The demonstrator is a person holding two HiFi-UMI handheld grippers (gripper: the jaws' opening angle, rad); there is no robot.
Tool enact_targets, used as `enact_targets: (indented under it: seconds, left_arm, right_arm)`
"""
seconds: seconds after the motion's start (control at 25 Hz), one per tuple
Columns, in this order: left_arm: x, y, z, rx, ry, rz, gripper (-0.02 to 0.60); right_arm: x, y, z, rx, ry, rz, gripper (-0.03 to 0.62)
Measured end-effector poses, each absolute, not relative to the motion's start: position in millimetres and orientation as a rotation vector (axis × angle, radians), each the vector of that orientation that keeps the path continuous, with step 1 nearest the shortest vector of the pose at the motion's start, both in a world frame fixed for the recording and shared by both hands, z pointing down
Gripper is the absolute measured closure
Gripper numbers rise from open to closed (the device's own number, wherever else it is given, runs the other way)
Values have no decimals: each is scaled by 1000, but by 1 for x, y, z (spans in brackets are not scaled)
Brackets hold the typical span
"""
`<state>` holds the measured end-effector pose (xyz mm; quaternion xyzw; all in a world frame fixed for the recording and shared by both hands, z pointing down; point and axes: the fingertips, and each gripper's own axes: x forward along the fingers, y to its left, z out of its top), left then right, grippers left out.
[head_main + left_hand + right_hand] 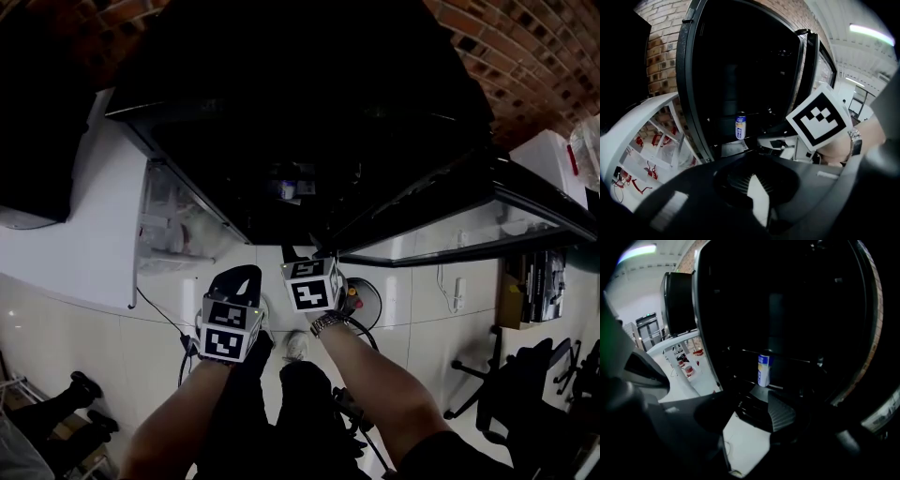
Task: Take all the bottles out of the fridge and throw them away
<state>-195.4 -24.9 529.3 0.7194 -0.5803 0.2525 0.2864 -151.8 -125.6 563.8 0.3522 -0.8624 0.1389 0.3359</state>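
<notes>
Right gripper (745, 406) comes nearest: its jaws are spread wide with only floor showing between them, so it is released and holds nothing. Left gripper (752, 180), just beside it, also shows a gap between its jaws and nothing in it. Beyond both stands the fridge (309, 112), its door (422, 202) swung open and its inside dark. One bottle (764, 370) stands upright low inside, well apart from either gripper and almost straight ahead of the right one. The step in hand looks like the reach-in. It would be best to keep the right jaws wide, approach at the height of the label's middle, and close only once the bottle sits squarely between them. A glancing knock would likely topple it.
</notes>
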Motion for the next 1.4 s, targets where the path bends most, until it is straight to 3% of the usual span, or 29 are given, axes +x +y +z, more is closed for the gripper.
enact_targets:
  seconds: [0.52,1.24,1.4]
  left_arm:
    - [-218,-67,551,1986,-1519,657,578]
    - [-235,-107,573,2029,-1485,695,578]
    - [-238,-109,572,2026,-1493,706,578]
  right_arm:
    - [-198,-200,595,993,-2240,374,330]
    - [-224,-264,624,1033,-2232,397,330]
    - [-226,-262,624,1025,-2229,397,357]
